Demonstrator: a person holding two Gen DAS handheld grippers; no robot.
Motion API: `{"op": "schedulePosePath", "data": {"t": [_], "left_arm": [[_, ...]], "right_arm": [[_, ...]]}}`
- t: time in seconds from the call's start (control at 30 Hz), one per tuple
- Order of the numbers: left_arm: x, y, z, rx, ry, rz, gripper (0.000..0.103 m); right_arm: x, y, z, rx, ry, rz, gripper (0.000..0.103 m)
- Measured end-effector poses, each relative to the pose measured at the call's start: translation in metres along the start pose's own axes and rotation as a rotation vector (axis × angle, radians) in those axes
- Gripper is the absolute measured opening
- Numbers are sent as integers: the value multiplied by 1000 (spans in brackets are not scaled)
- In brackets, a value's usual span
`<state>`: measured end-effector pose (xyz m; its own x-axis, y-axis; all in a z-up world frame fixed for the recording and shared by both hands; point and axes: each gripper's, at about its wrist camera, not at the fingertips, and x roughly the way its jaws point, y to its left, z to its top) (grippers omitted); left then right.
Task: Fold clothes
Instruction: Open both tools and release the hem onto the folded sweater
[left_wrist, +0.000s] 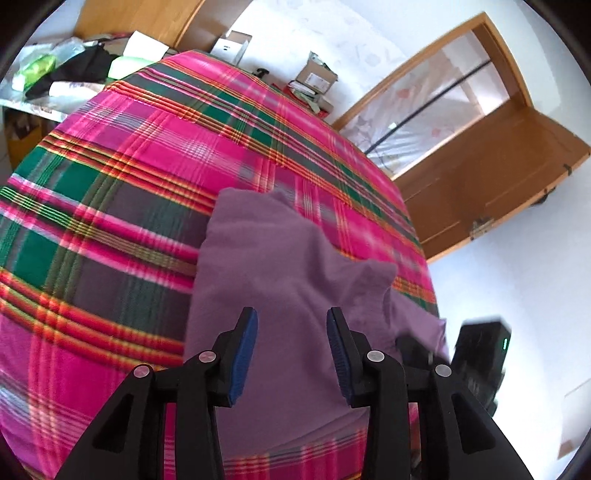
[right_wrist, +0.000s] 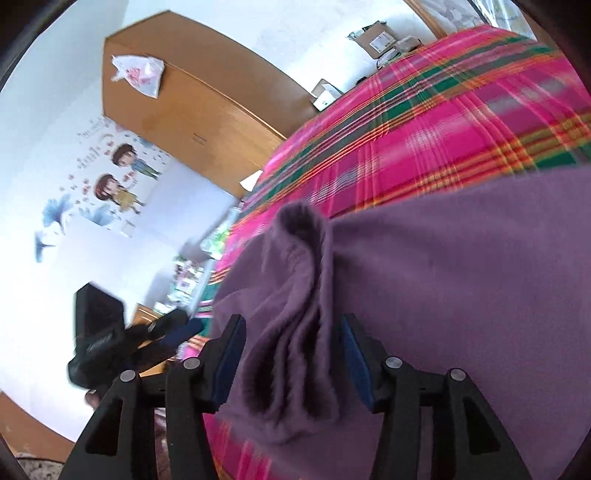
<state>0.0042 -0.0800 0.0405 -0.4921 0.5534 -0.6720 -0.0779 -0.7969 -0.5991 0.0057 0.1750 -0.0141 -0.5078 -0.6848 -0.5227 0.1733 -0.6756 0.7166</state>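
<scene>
A purple fleece garment (left_wrist: 280, 258) lies on a bed covered by a pink, green and grey plaid sheet (left_wrist: 122, 177). My left gripper (left_wrist: 291, 321) is open just above the garment, its blue pads apart with cloth showing between them. In the right wrist view the same purple garment (right_wrist: 461, 280) spreads to the right, and a bunched fold (right_wrist: 299, 295) of it rises between the open fingers of my right gripper (right_wrist: 293, 328). The other gripper shows at the right edge of the left wrist view (left_wrist: 480, 354) and at the lower left of the right wrist view (right_wrist: 122, 339).
A wooden door (left_wrist: 491, 177) stands open right of the bed. Cardboard boxes (left_wrist: 314, 77) sit on the floor beyond the bed. A cluttered table with bags and dark cloth (left_wrist: 62, 70) is at far left. A wooden wardrobe (right_wrist: 192, 110) and wall stickers (right_wrist: 110, 177) flank the bed.
</scene>
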Motion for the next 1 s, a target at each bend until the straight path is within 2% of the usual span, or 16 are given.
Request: {"op": "schedulePosePath", "data": {"t": [0.13, 0.27, 0.37, 0.63, 0.77, 1.0], "left_arm": [[-5, 1, -8, 40, -29, 35, 41], [-4, 6, -12, 61, -28, 48, 41], [-1, 10, -13, 64, -20, 51, 41], [10, 18, -15, 66, 17, 81, 41], [10, 24, -18, 57, 22, 82, 41], [14, 25, -22, 66, 47, 76, 41]], "right_arm": [[18, 2, 18, 3, 21, -6, 53], [38, 4, 27, 3, 61, -16, 42], [42, 4, 28, -26, 38, -66, 18], [17, 0, 25, 23, -37, -26, 16], [10, 0, 26, 48, -44, 13, 16], [8, -21, 23, 87, -48, -57, 17]]}}
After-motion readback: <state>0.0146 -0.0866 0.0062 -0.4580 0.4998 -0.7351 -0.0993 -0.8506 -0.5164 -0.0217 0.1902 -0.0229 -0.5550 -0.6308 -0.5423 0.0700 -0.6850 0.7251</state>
